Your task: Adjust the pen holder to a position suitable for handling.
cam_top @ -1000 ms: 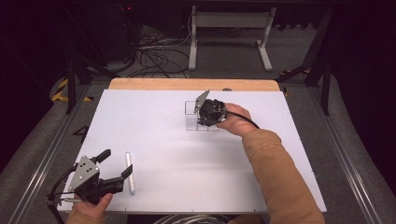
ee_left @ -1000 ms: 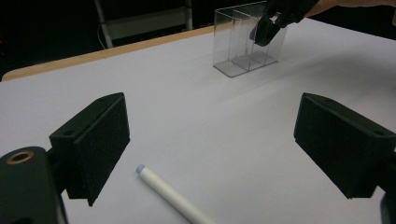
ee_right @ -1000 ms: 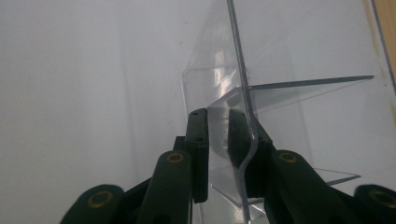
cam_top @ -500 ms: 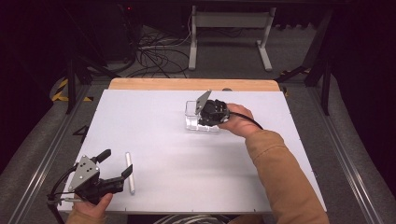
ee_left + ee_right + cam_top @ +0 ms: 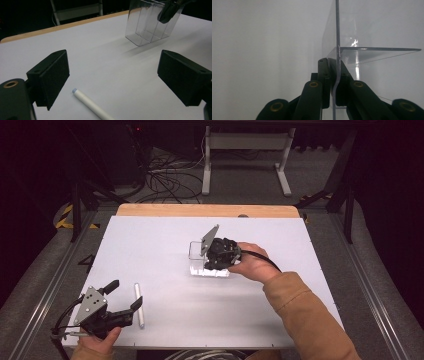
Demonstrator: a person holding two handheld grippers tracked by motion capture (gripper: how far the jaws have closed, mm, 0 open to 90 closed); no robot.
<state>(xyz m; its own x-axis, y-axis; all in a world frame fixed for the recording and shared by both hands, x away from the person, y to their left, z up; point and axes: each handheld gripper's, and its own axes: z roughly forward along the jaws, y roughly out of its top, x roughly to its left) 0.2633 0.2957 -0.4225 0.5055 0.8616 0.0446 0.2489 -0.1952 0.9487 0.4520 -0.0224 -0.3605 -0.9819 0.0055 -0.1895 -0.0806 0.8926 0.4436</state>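
A clear plastic box [image 5: 200, 254] with inner dividers hangs tilted just above the middle of the white table [image 5: 165, 235], casting a shadow beneath it. My right gripper [image 5: 214, 261] is shut on one thin wall of it. The right gripper view shows that wall of the box [image 5: 374, 53] pinched between the pads of the right gripper [image 5: 333, 63]. A white stick [image 5: 139, 306] lies at the near left. My left gripper [image 5: 125, 294] rests open beside it, its jaws wide. In the left gripper view the stick [image 5: 90, 105] lies between the left gripper [image 5: 115, 72] jaws, untouched, with the box [image 5: 147, 25] beyond.
A wooden strip [image 5: 200, 210] borders the table's far edge. Behind it are cables [image 5: 165, 180] and a metal stand [image 5: 245, 150] on the dark floor. Open table surface lies between the two grippers and to the right.
My right hand has drawn the clear box toward the near side of the table and raised it slightly. The left gripper and the white stick have stayed put.
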